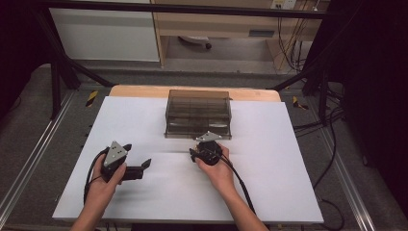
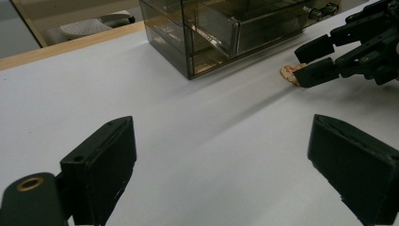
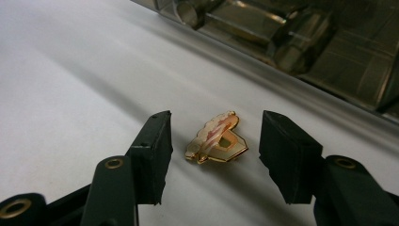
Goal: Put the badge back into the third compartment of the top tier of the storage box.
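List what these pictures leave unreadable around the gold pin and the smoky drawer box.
- Pin: in the high view it is too small and lies behind the right tool; its design is blurred in the right gripper view.
- Drawer box: its contents are veiled by tinted walls; the right gripper view's top edge cuts it off.
- Left tool: its jaw tips run off the left gripper view's bottom edge.

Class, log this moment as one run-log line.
right gripper: open, jaws either side of gold pin | left gripper: open, nothing between jaws | drawer box: closed
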Demonstrator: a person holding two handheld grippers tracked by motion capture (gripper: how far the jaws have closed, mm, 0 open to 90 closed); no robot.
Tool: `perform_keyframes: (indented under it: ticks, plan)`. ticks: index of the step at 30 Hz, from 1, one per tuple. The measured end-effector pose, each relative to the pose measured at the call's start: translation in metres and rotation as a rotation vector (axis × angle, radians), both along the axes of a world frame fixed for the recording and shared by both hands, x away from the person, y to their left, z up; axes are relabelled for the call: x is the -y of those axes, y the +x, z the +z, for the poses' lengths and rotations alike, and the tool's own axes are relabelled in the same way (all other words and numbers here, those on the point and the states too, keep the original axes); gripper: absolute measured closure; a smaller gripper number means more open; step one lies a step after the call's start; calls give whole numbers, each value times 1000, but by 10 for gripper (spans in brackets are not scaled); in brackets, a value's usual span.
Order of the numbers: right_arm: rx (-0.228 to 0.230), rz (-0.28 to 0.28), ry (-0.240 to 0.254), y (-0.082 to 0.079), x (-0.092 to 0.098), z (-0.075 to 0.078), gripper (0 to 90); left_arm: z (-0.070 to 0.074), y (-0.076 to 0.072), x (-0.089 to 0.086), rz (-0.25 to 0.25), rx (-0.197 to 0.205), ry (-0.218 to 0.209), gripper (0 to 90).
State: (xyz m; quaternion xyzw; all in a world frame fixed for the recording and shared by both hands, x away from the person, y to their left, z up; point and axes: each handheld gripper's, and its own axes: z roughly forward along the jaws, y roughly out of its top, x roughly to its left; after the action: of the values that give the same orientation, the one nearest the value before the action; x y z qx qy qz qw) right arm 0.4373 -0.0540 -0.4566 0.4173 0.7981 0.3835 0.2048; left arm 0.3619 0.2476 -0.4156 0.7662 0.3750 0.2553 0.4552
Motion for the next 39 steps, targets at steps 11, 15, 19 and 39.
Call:
perform_keyframes:
  ticks: [11,15,19,39]
  plan:
    - [-14,-21,-5,5,-3,-4,487,-1,0,1,-4,-1,7,84]
    - [-8,0,-10,2,-5,-4,591,0,0,2,-8,0,10,85]
    - [-1,8,-17,0,-7,-3,611,0,0,2,-8,0,10,85]
    - [69,74,-12,-7,-18,3,736,-1,0,3,-10,-3,16,85]
